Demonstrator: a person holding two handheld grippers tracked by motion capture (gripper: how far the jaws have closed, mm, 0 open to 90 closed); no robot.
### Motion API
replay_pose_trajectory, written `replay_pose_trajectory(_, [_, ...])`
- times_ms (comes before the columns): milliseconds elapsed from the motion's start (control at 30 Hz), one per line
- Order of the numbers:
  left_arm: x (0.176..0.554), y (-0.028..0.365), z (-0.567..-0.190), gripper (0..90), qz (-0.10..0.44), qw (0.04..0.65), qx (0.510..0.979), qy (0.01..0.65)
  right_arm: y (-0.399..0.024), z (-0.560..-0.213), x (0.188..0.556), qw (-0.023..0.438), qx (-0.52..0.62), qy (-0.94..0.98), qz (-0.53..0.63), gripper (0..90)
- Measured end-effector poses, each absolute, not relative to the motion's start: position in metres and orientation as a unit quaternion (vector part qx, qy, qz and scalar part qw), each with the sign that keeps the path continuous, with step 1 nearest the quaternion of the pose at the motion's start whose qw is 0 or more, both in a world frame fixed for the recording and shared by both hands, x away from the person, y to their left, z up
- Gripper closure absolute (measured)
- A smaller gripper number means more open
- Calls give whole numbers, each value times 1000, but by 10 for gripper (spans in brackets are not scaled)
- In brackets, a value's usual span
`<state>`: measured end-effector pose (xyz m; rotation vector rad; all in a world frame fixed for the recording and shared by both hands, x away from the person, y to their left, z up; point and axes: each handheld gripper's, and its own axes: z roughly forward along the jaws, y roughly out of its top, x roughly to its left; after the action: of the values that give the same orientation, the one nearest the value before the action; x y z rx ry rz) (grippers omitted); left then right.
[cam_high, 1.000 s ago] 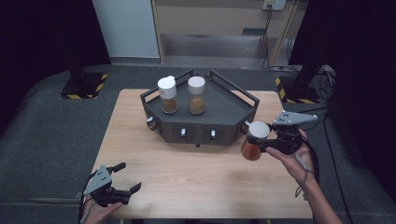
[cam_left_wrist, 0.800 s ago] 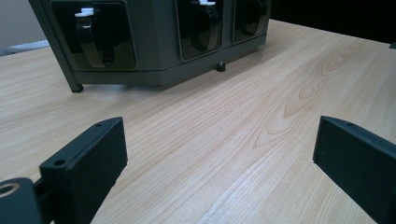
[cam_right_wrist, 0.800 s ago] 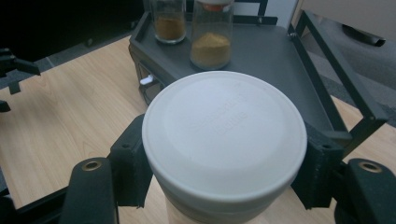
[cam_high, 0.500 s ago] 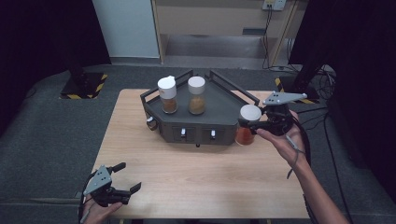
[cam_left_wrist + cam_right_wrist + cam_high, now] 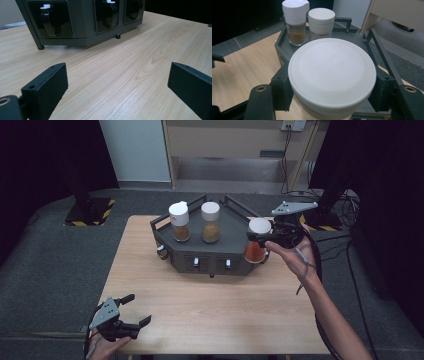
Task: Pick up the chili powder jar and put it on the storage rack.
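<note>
High view: right gripper (image 5: 265, 236) clamped on a white-capped jar (image 5: 257, 241) of reddish-orange powder, raised at the right edge of the dark rack (image 5: 235, 220). A second ago, same jar lower and nearer, out over bare table (image 5: 210, 310) off the rack's right front corner; half a second ago, already lifted toward that corner. Now carried farther and higher, level with the rack's top, not yet set down. Right gripper view: jaws pressed against the jar just under its cap (image 5: 332, 72), two other jars beyond, a flip-top one (image 5: 295, 21) at left and a round-capped one (image 5: 321, 22) beside it, both standing on the rack. Probably headed for a free spot beside those two. Left gripper (image 5: 120, 322) unchanged throughout, low at the near left table edge, jaws spread wide and empty.
</note>
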<state>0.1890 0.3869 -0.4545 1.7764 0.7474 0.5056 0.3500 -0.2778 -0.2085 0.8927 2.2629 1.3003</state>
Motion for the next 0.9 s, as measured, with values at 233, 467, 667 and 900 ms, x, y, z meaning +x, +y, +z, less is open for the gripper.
replay_pose_trajectory(233, [189,387,-455,19,213,544,748,315,-265,-206,370,194,328,801,462,334])
replay_pose_trajectory(467, [190,388,-455,20,212,545,747,315,-250,-205,390,206,342,797,454,334])
replay_pose_trajectory(667, [190,387,-455,20,212,545,747,315,-242,-212,406,215,354,791,450,334])
replay_pose_trajectory(900, [190,387,-456,20,212,546,747,316,-239,-222,418,221,369,781,452,334])
